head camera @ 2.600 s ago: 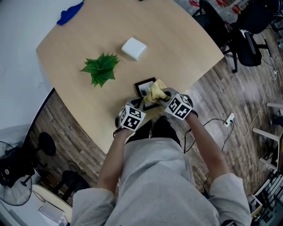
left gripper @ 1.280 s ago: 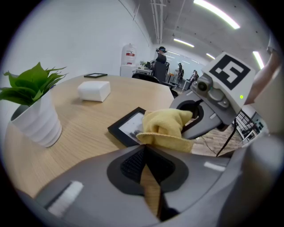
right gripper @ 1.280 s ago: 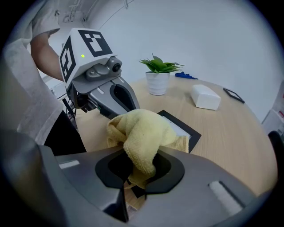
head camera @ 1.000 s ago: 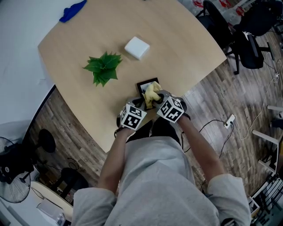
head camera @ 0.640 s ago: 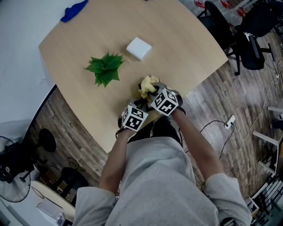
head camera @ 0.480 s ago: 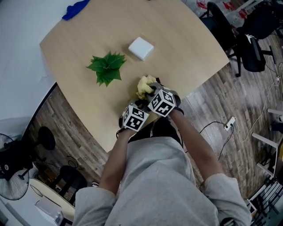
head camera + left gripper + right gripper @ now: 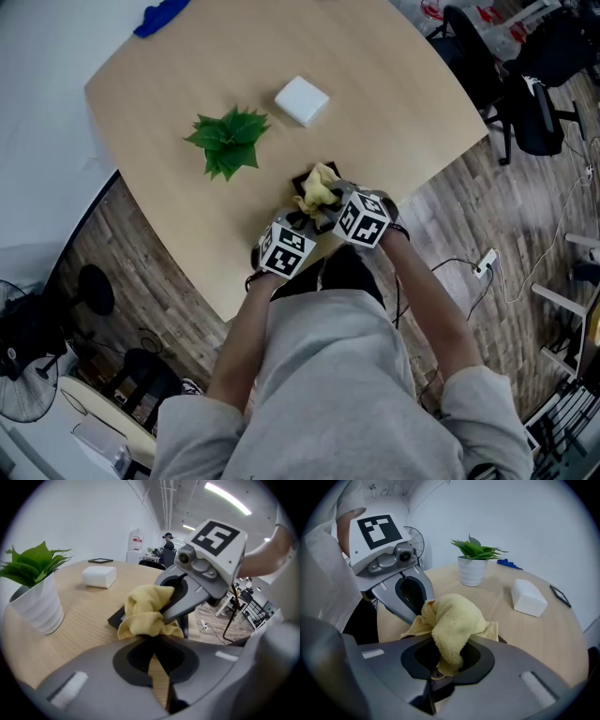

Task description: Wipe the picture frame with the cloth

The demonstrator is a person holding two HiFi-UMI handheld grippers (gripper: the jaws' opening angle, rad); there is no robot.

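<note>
The black picture frame (image 7: 300, 179) lies near the table's front edge, mostly under a bunched yellow cloth (image 7: 318, 187). My right gripper (image 7: 330, 203) is shut on that cloth (image 7: 452, 620) and presses it onto the frame from the right. My left gripper (image 7: 297, 222) comes in from the near side, jaws closed on the frame's near edge. In the left gripper view the frame's corner (image 7: 116, 618) sticks out left of the cloth (image 7: 143, 613), just beyond the left gripper (image 7: 157, 645). Only a dark corner of the frame (image 7: 502, 640) shows in the right gripper view.
A potted green plant (image 7: 228, 141) stands left of the frame, and a white box (image 7: 302, 100) sits behind it. A blue cloth (image 7: 159, 17) lies at the far left edge of the wooden table (image 7: 394, 84). Office chairs (image 7: 525, 94) and a floor cable (image 7: 485, 265) are to the right.
My right gripper swept the yellow cloth leftward over the frame, then back to the right. The left gripper has stayed at the frame's near edge.
</note>
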